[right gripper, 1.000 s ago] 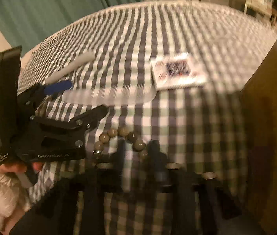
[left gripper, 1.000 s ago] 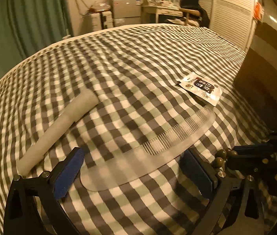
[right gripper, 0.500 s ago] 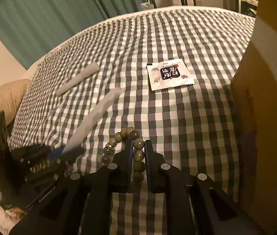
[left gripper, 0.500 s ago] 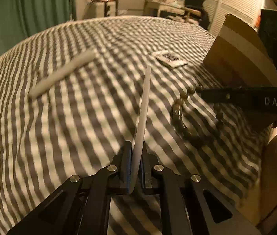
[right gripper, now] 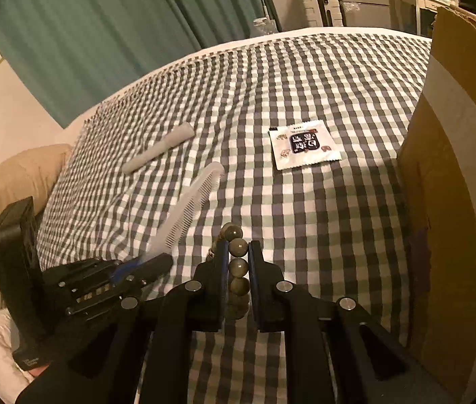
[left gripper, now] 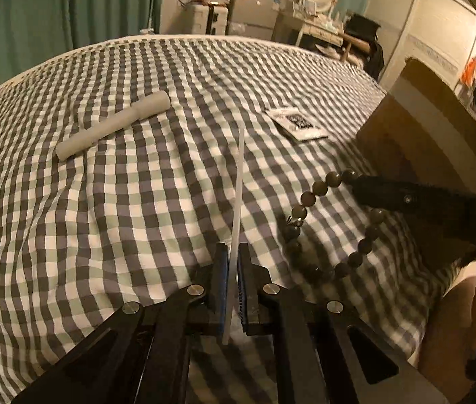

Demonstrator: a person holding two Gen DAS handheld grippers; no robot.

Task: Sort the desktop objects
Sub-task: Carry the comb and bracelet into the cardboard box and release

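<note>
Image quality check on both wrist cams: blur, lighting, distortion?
Left wrist: sharp, warm dim light, fisheye bows the checked cloth, dark corner vignette. Right wrist: also sharp; cardboard box shades the cloth beside it, sachet print legible.

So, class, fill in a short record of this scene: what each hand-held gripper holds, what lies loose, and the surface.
left hand-held gripper: shut on comb
right hand-held gripper: shut on bead bracelet
loose on cloth: white tube, sachet
surface: checked cloth
at the right: cardboard box
</note>
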